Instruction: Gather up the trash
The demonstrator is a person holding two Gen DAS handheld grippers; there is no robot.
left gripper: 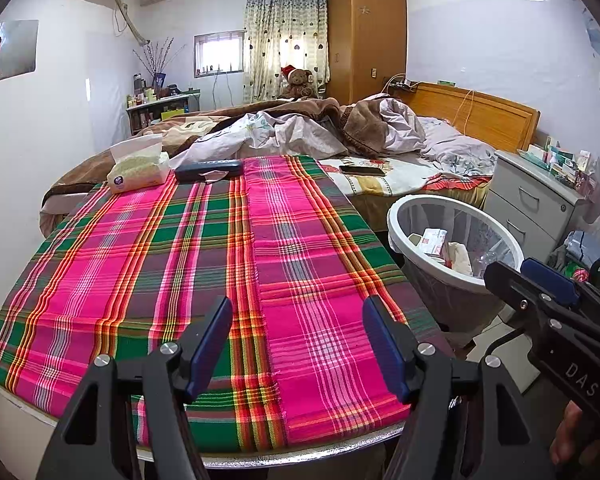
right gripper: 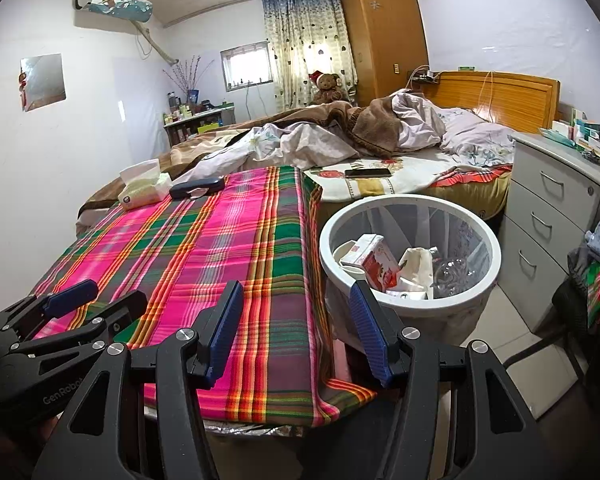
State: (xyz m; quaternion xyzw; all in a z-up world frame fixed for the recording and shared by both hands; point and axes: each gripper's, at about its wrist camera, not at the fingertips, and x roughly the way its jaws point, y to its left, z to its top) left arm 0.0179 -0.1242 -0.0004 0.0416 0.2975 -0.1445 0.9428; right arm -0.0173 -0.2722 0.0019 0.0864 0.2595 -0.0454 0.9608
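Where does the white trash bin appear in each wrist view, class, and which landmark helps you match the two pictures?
Left wrist: trash bin at right, beside the plaid table.
Right wrist: trash bin right of centre, above the right fingertip.
Shared landmark: the phone on the bed.

Left gripper (left gripper: 296, 344) — jaws spread wide, nothing between the blue pads (left gripper: 210, 346), fingers pointing forward and level. In the right wrist view it shows at lower left (right gripper: 96, 300), seen from the side, one blue pad uppermost, jaws parted.

Right gripper (right gripper: 294, 328) — jaws likewise wide apart, empty, blue pads (right gripper: 370, 334) facing each other. From the left wrist view it sits at the right edge (left gripper: 532, 276), angled up and to the left. Part of the right hand (left gripper: 570, 432) shows beneath its black body, gripping the handle.
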